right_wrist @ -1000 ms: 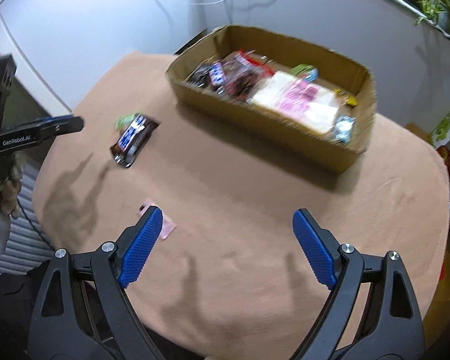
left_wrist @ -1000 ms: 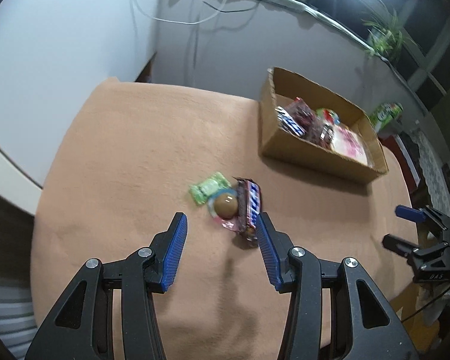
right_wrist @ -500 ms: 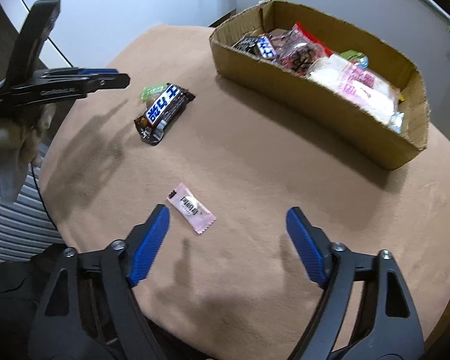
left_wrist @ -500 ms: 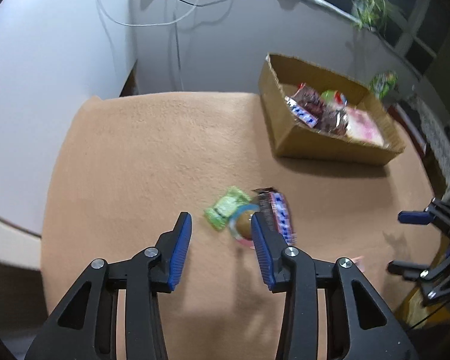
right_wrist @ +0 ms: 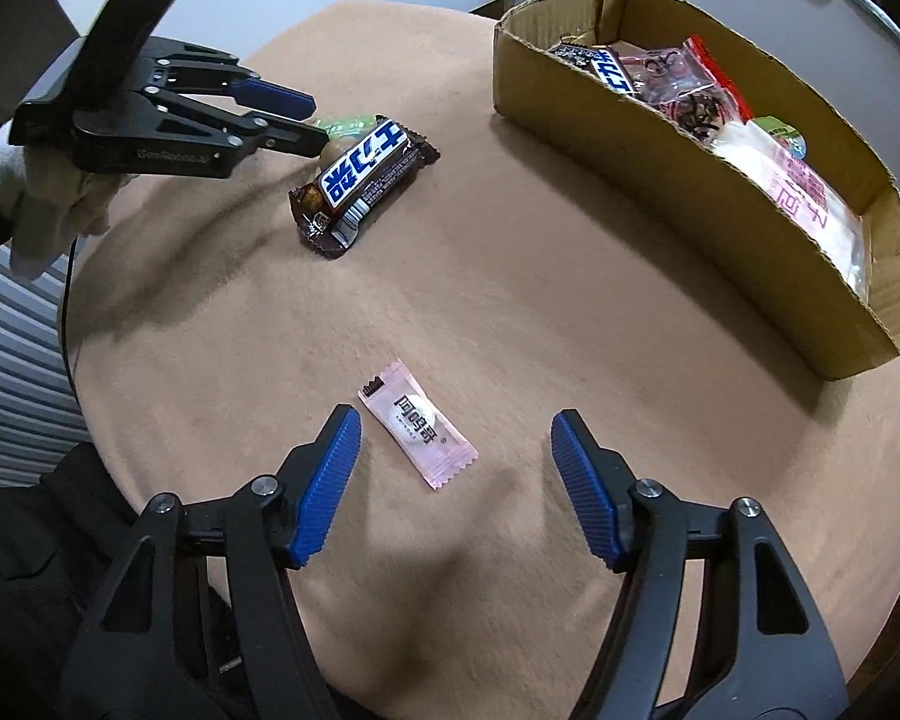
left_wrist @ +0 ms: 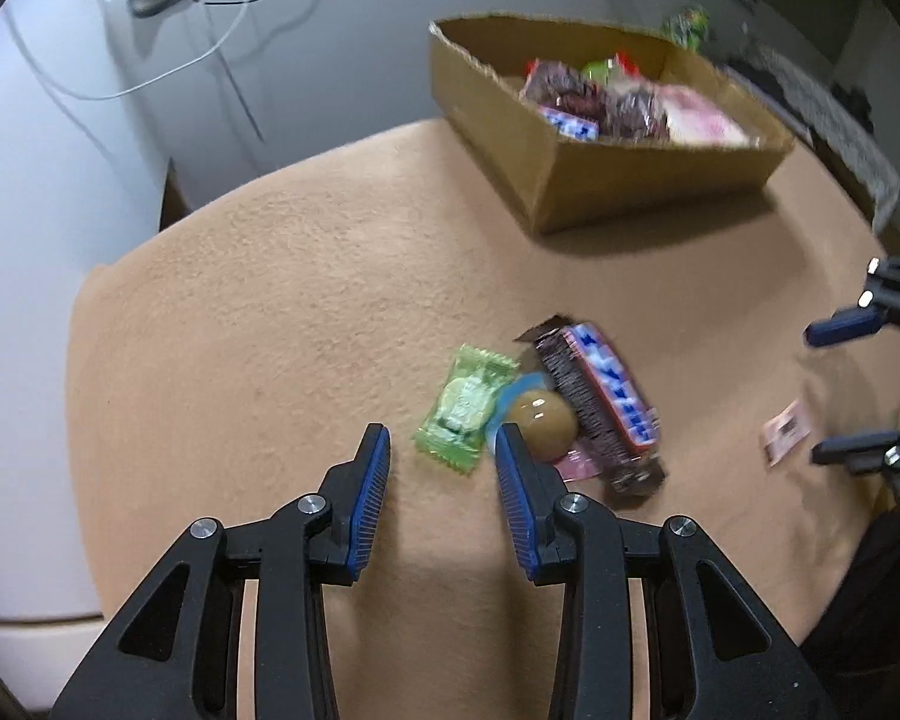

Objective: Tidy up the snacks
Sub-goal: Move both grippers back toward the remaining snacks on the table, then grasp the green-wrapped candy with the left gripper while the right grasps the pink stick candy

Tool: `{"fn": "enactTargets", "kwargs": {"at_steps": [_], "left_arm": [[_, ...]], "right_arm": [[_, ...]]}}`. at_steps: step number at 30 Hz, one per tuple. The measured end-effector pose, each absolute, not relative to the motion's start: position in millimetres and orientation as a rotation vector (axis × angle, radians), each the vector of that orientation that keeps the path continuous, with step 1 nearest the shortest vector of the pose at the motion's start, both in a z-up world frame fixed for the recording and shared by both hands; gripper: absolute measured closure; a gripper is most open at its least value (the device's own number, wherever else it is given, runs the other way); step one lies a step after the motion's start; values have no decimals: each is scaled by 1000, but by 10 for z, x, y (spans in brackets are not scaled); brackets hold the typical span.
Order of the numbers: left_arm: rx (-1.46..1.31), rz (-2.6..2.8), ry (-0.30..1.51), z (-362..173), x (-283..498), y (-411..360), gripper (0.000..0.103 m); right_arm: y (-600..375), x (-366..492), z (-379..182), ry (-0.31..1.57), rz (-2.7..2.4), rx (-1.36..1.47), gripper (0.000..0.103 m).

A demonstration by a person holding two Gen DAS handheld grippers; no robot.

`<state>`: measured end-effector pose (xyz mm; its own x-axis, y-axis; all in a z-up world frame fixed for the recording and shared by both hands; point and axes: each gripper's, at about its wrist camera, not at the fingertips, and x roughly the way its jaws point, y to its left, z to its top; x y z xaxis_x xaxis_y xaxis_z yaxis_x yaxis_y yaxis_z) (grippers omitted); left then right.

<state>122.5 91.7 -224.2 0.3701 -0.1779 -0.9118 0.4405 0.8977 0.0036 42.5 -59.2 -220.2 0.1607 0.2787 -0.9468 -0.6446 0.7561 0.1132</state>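
Observation:
On the tan cloth a green candy (left_wrist: 467, 402), a brown jelly cup (left_wrist: 540, 423) and a brown-and-blue chocolate bar (left_wrist: 600, 399) lie together. My left gripper (left_wrist: 441, 456) is open, just short of the green candy. It also shows in the right wrist view (right_wrist: 306, 114) beside the chocolate bar (right_wrist: 363, 177). A pink candy (right_wrist: 417, 429) lies just ahead of my open right gripper (right_wrist: 453, 447), nearer the left finger. The pink candy (left_wrist: 786, 429) and right gripper (left_wrist: 834, 387) show in the left wrist view.
A cardboard box (left_wrist: 576, 180) holding several snack packs stands at the far side of the round table; it also shows in the right wrist view (right_wrist: 708, 192). The table edge (right_wrist: 90, 420) drops off to the left. Cables hang on the wall (left_wrist: 168, 48).
My left gripper has moved in on the green candy and narrowed slightly. My right gripper has moved toward the pink candy, which now lies close before its fingers.

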Motion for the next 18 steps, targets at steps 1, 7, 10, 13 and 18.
{"fn": "enactTargets", "kwargs": {"at_steps": [1,7,10,13,18], "left_arm": [[273,-404,1129,-2266,1238,921,68],[274,-421,1127,-2307,1299,920,68],[289,-454,1122,-2310,1323,882,68],[323,-491,1118,-2349,1345,814,68],[321,-540,1114,-2352,1419,785,69]], "right_arm": [[-586,428,-2208,1247,680,-351,40],[-550,454,-2236,1247,682,-342,41],[-540,458,-2248,1247,688,-348,43],[-500,452,-2283,1253,691,-359,47],[-507,445,-2326,1264,696,-354,47]]}}
